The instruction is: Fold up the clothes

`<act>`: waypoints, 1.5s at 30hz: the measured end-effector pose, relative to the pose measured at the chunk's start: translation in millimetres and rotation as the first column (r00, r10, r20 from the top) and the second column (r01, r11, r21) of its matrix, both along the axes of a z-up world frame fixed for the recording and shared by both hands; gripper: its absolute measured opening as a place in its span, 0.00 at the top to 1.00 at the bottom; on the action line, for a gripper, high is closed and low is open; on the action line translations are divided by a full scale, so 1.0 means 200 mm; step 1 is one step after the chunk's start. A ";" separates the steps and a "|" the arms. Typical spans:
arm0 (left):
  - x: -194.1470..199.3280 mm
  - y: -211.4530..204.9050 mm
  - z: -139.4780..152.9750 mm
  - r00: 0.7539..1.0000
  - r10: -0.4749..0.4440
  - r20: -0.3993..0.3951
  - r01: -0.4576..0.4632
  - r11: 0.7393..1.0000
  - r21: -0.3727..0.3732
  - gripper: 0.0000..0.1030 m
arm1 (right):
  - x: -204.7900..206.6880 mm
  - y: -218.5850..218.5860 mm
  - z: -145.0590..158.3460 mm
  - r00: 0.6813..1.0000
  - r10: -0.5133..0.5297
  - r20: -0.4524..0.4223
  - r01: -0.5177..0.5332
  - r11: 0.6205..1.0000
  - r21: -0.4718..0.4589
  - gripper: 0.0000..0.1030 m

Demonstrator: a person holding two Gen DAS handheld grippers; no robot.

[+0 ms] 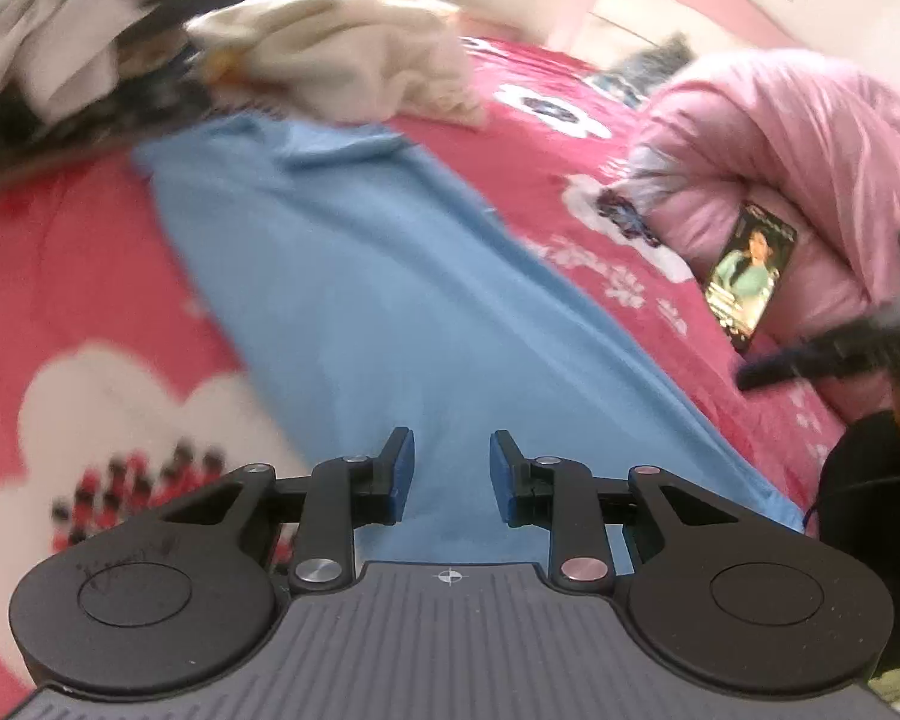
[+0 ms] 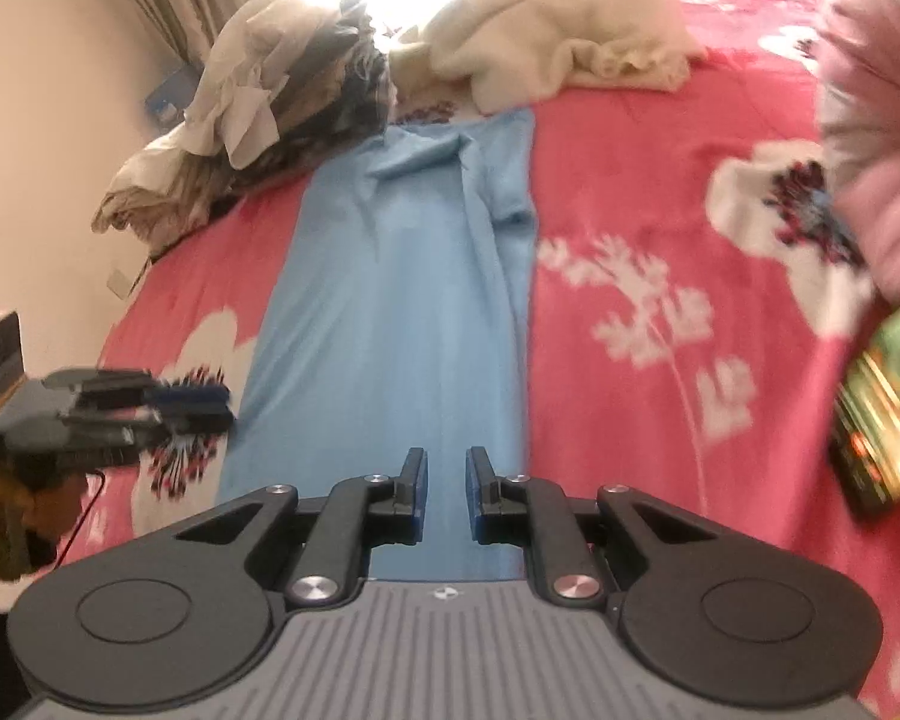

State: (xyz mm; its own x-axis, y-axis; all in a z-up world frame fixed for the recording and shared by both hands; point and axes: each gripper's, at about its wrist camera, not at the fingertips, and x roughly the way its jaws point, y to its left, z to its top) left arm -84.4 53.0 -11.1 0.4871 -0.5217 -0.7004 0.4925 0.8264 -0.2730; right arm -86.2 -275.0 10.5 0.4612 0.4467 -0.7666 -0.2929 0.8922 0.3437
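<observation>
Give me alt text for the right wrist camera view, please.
An open right tool points along a long blue garment lying flat on a red floral bedspread. Rumpled cream and dark clothes are piled at its far end, and the left tool shows at the left edge.

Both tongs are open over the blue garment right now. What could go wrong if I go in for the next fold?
1. The blue garment lies as a long strip with a ridge near its far end; folding now may trap that crease.
2. The cream clothes pile touches its far end and may drag along.
3. The phone beside it could get swept.
</observation>
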 end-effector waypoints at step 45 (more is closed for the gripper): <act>0.42 -0.28 -0.25 0.990 -0.074 0.123 0.076 0.997 -0.018 0.72 | 0.54 0.28 -0.12 0.918 -0.061 0.392 0.155 0.964 -0.214 0.73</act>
State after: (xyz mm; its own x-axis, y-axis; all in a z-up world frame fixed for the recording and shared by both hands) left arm -0.4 -2.1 -60.7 0.5273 -0.5752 -0.6254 0.5837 0.7801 -0.2253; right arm 22.8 -219.7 -12.6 0.7727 0.2057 -0.6006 -0.2559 0.9667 0.0019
